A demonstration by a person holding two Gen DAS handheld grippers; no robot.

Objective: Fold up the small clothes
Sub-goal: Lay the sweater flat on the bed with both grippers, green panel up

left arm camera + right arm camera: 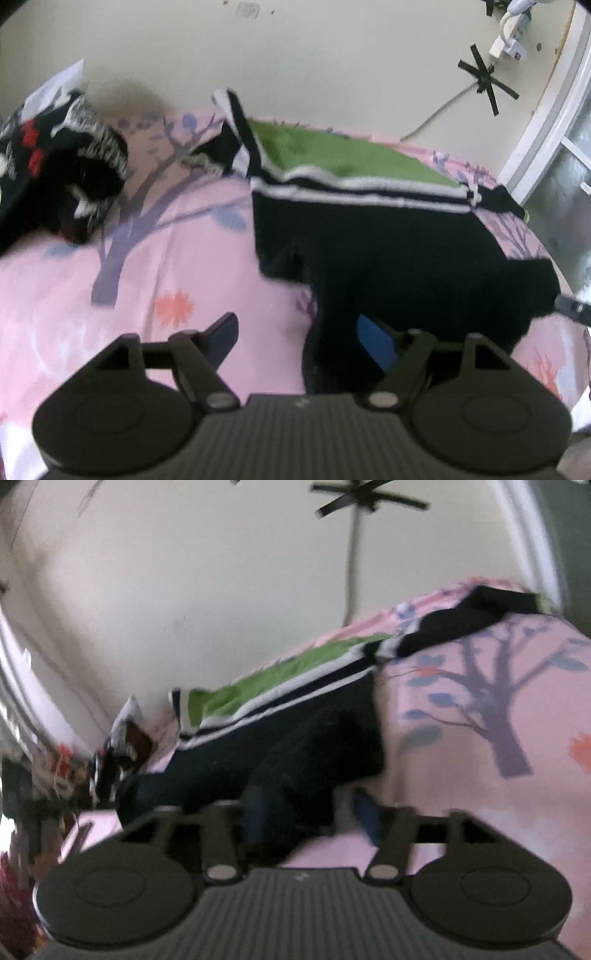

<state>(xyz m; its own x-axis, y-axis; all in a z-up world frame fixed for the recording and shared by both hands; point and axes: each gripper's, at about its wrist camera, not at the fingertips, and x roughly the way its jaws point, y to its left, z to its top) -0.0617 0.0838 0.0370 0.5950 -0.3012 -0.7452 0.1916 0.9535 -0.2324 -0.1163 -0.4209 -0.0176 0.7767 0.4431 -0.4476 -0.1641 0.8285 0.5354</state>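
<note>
A small dark navy garment (388, 236) with white stripes and a green panel (351, 155) lies spread on a pink floral sheet (147, 288). My left gripper (299, 336) is open at the garment's near left edge, its right finger (376, 345) over the dark cloth and its left finger (221, 332) over the sheet. In the right wrist view the same garment (295, 731) lies ahead, and my right gripper (310, 812) is open with the garment's near corner between its fingers. That view is blurred.
A black, white and red patterned garment (62, 166) lies bunched at the left of the sheet. A pale wall (295, 55) stands behind, with a power strip (511, 29) and black tape cross (485, 83). A window frame (546, 110) is at the right.
</note>
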